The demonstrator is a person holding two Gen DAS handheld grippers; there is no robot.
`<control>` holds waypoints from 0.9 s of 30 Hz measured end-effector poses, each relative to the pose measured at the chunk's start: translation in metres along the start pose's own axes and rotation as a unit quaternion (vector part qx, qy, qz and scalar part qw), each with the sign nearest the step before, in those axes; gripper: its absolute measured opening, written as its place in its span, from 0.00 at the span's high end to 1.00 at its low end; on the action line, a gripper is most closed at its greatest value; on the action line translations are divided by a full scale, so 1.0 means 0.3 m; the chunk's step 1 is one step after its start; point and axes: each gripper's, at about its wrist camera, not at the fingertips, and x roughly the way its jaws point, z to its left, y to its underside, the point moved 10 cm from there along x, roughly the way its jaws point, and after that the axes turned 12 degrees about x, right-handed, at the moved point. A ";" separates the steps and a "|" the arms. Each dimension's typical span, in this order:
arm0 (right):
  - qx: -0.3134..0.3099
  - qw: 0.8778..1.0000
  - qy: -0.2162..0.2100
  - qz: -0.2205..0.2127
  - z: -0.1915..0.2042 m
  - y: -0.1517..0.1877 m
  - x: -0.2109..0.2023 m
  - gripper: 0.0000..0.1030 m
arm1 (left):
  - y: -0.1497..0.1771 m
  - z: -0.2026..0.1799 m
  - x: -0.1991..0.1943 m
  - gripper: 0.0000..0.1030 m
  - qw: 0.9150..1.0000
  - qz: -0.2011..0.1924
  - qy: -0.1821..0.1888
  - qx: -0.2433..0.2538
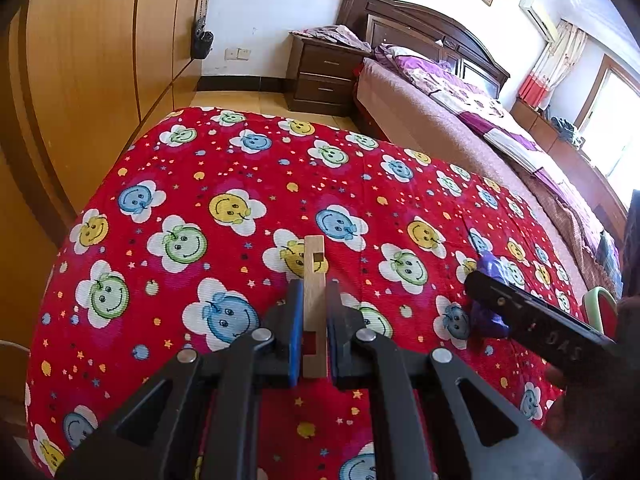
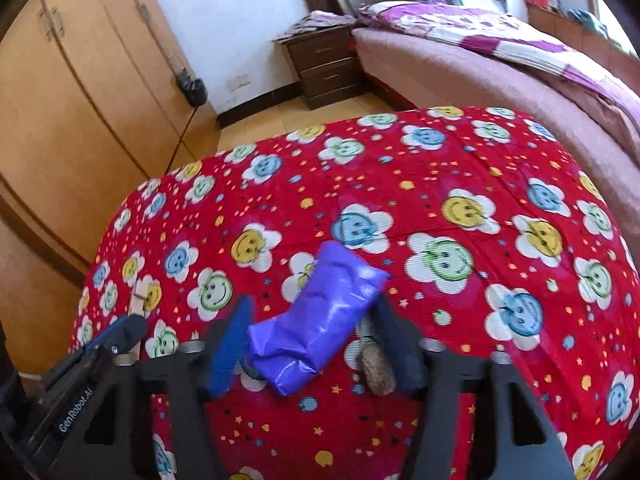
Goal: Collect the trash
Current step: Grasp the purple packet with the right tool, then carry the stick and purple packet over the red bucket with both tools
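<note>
My left gripper [image 1: 314, 292] is shut on a slim wooden block [image 1: 314, 280] with small notches, held upright over the red smiley-flower cloth [image 1: 200, 168]. The block also shows in the right wrist view [image 2: 140, 300], with the left gripper [image 2: 120, 332] below it. My right gripper [image 2: 312, 312] is open, its jaws on either side of a folded purple plastic bag [image 2: 316, 320] lying on the cloth [image 2: 440, 168]. A brown cork-like piece [image 2: 378, 372] lies by the right finger. The bag also shows in the left wrist view [image 1: 490, 300], partly hidden by the right gripper.
A wooden wardrobe [image 1: 80, 60] stands on the left. A dark nightstand [image 1: 324, 72] and a bed with purple bedding [image 1: 460, 92] lie beyond the cloth. A green rim [image 1: 598, 304] shows at the right edge.
</note>
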 end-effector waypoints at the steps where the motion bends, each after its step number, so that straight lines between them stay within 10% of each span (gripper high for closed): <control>1: -0.005 1.000 -0.006 0.005 0.008 0.007 0.003 0.66 | 0.000 -0.002 -0.001 0.91 1.000 -0.001 0.001 0.001; 6: -0.017 0.999 -0.028 0.003 0.032 0.022 -0.039 0.82 | 0.000 -0.006 -0.005 0.91 1.000 -0.002 0.003 0.005; 27: 0.006 0.995 -0.070 -0.077 -0.111 0.080 -0.478 0.83 | -0.006 -0.130 -0.081 0.91 0.999 -0.014 0.015 0.044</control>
